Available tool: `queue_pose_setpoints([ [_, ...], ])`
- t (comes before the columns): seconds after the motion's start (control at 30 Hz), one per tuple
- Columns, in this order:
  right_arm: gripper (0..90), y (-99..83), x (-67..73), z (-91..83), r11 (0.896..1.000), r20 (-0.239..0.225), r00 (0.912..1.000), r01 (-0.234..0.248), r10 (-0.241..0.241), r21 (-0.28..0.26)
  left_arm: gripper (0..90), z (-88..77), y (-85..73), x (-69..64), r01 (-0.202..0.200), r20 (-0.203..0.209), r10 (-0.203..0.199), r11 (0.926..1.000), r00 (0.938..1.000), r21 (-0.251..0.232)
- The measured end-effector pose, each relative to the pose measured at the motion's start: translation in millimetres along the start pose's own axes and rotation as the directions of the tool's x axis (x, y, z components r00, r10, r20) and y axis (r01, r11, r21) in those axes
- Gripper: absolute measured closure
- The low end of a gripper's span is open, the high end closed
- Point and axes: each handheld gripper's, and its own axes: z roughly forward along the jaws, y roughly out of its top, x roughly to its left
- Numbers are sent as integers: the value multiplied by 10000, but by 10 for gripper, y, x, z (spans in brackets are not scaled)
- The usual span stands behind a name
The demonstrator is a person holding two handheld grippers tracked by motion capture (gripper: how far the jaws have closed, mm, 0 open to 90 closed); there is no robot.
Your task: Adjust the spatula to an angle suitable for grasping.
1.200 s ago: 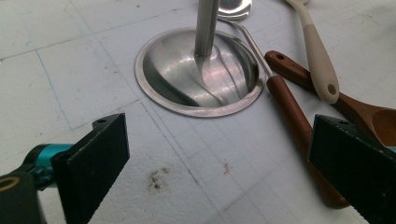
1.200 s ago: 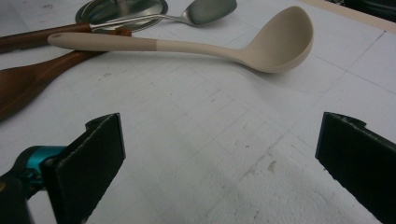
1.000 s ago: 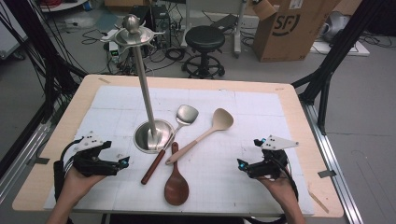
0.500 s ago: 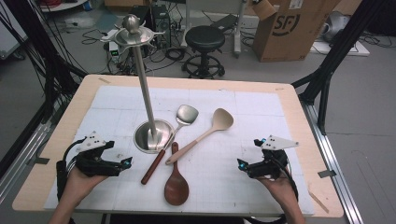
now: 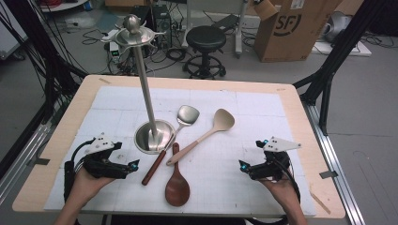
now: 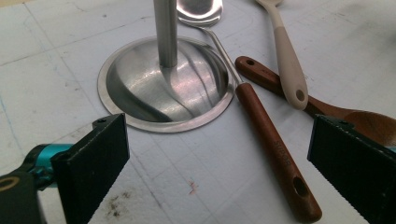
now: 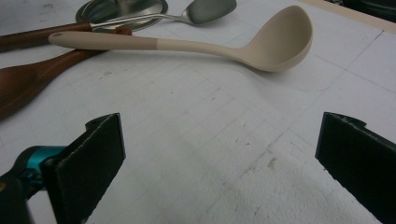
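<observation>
Metal spatula (image 5: 170, 138) lies just beside the left gripper (image 5: 133, 165), apart.

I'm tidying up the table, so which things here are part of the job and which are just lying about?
Job: stand, metal spatula, beige ladle, wooden spoon, left gripper, right gripper, both open.

Lying about, off the table: stool, cardboard box, floor cables.

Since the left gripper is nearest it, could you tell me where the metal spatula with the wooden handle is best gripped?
Grip the metal spatula on its wooden handle, near mid-length, coming from above with the left gripper, jaws across it. That stretch lies flat and clear on the mat; further up, the neck rests on the stand's base and the other handles crowd in.
</observation>
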Motion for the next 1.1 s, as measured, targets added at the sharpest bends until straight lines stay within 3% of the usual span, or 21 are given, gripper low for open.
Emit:
queue_pose_setpoints([
  [1.1,3,21,59,41,9997,-16,9998,188,-187,170,61,327,-1,-279,-737,178,729,9963,9972,453],
])
